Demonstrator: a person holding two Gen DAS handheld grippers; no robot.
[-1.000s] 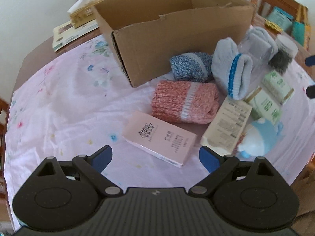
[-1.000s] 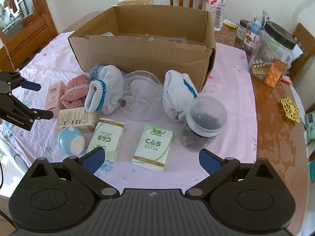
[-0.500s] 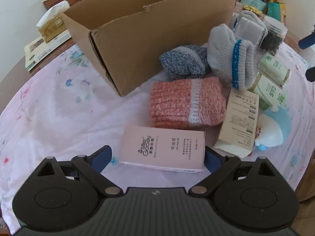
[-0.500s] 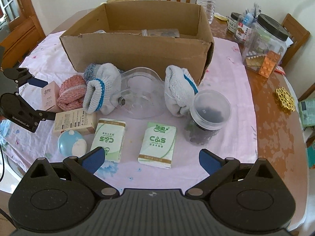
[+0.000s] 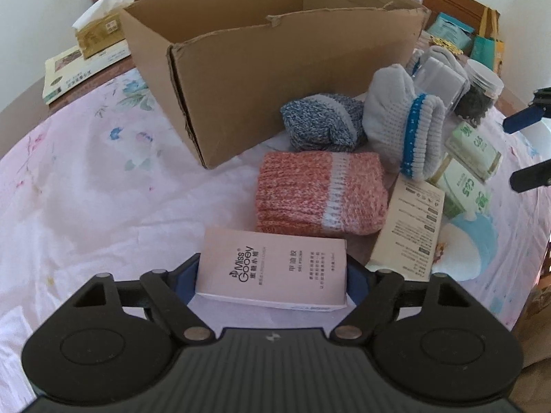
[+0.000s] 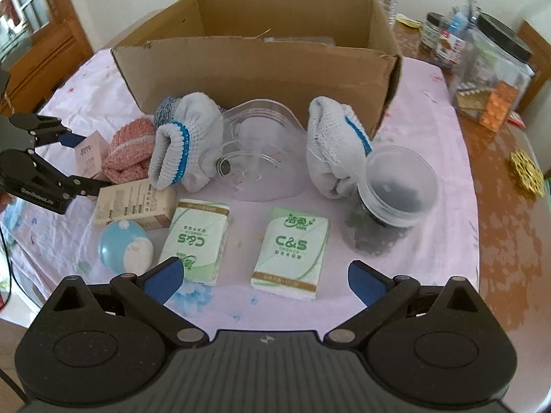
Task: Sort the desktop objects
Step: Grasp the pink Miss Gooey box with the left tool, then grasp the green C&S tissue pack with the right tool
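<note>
Left gripper [image 5: 272, 275] has its fingers on both ends of the pink box [image 5: 272, 266] – looks pinched, box low on the pink cloth [image 5: 103, 189], just in front of the salmon knit sock [image 5: 316, 192]. Right gripper [image 6: 267, 277] spread wide, holding nothing, hovering over two green tissue packs [image 6: 291, 253] – cardboard box [image 6: 258, 69] behind them.

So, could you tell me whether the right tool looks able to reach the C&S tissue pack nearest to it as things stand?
Probably yes. The right tool is open, and the C&S tissue pack lies flat just ahead between its fingers, with nothing on top or in between.
</note>
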